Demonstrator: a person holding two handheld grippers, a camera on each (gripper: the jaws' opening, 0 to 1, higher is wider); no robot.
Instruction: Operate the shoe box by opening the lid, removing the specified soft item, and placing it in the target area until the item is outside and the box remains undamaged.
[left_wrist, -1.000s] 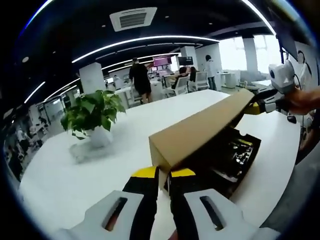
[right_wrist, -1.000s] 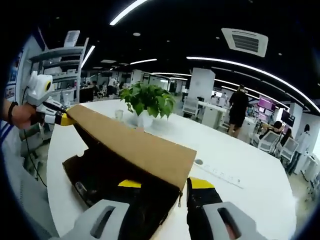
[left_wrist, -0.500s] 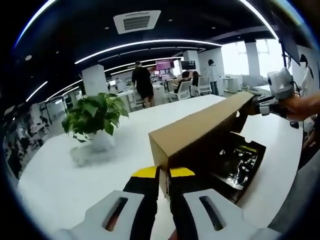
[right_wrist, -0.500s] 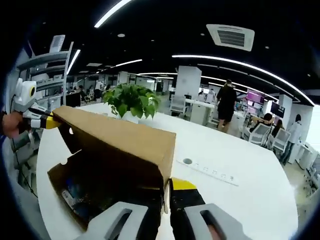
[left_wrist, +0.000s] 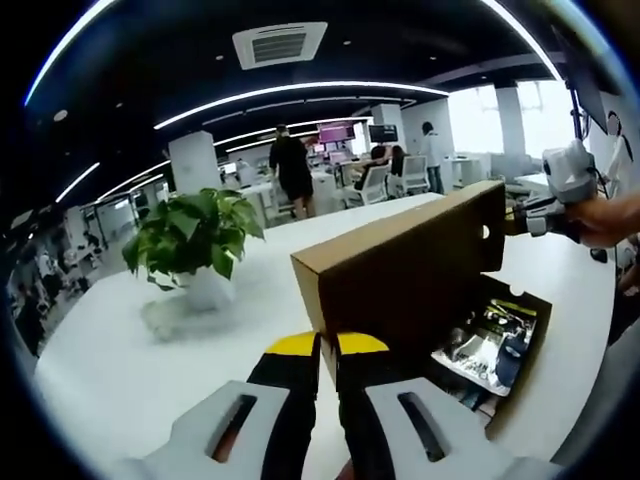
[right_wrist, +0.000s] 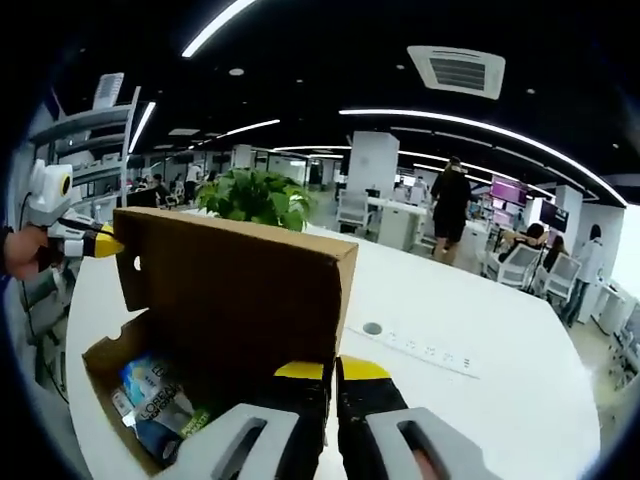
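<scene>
On the white table the shoe box stands with its lid raised upright; I pinch one lid corner in my left gripper, the other in my right gripper. Opening looks done; the soft item lies inside, not yet removed

Both tools match: the left gripper and right gripper each have black jaws capped with yellow tips, rising from pale grey housings with a slanted slot on either side. The bare hand holding the far one wears a dark wristband.
</scene>
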